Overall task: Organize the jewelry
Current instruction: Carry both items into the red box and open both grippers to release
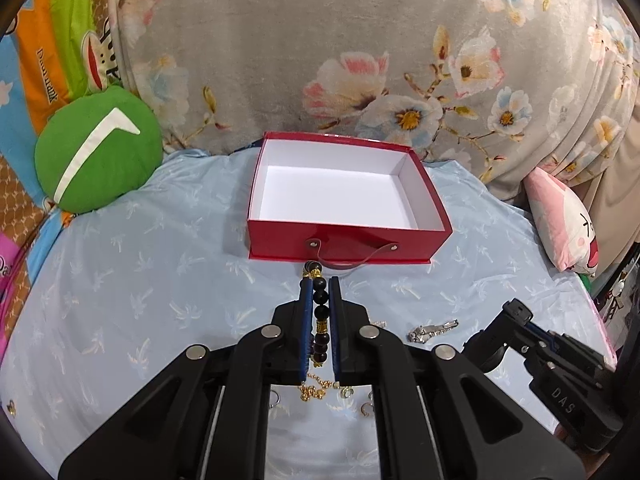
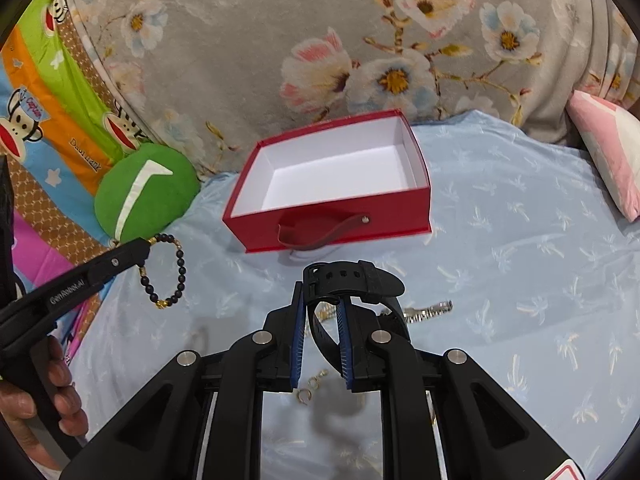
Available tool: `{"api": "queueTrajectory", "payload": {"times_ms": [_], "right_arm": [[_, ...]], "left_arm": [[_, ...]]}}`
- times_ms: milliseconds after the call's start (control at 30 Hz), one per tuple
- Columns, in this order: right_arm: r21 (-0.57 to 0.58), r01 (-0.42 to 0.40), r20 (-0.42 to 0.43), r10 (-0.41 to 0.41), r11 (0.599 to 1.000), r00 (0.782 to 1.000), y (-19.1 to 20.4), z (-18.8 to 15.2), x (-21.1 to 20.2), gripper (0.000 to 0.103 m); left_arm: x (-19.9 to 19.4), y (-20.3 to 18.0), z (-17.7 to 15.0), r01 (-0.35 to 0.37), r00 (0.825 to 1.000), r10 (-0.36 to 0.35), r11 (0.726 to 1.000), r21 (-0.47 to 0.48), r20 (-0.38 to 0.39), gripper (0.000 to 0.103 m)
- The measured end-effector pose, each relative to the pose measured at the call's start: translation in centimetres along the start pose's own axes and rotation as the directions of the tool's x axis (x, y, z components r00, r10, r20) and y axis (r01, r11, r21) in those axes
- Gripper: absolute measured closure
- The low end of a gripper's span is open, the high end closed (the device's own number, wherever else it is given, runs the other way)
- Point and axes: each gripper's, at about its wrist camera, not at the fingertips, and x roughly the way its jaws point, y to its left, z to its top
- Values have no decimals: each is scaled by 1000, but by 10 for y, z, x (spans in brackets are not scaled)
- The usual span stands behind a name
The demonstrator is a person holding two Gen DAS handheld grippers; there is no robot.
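An open red box (image 1: 348, 240) with a white, empty inside sits on the light blue sheet; it also shows in the right wrist view (image 2: 332, 220). My left gripper (image 1: 321, 284) is shut on a black bead bracelet (image 1: 321, 312) with gold beads, held above the sheet short of the box; the bracelet hangs from it in the right wrist view (image 2: 180, 268). My right gripper (image 2: 322, 300) is shut on a black watch (image 2: 356, 280) by its strap, lifted above the sheet. A silver watch (image 1: 432, 330) lies on the sheet (image 2: 428, 310).
Gold chain (image 1: 316, 390) and small hoop earrings (image 1: 366, 408) lie on the sheet under the grippers; a gold earring (image 2: 306, 394) shows below the right gripper. A green round cushion (image 1: 96, 148) is left of the box, a pink pillow (image 1: 560, 220) right, floral bedding behind.
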Motion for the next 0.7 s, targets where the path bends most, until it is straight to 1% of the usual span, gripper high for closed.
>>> {"api": "queueTrajectory", "payload": {"times_ms": [133, 433, 533, 700], "right_arm": [[-22, -6, 43, 7, 1000, 999, 3, 20, -6, 89], [-49, 23, 144, -16, 999, 989, 5, 70, -9, 89], [-54, 34, 168, -25, 998, 986, 5, 87, -5, 90], [-69, 34, 182, -21, 997, 983, 7, 115, 12, 90]], "left_arm": [[5, -3, 13, -15, 1000, 14, 1000, 14, 20, 96], [27, -4, 41, -46, 998, 45, 998, 36, 41, 96], [38, -5, 52, -51, 998, 49, 998, 37, 47, 96], [57, -9, 72, -53, 998, 51, 998, 41, 47, 96]]}}
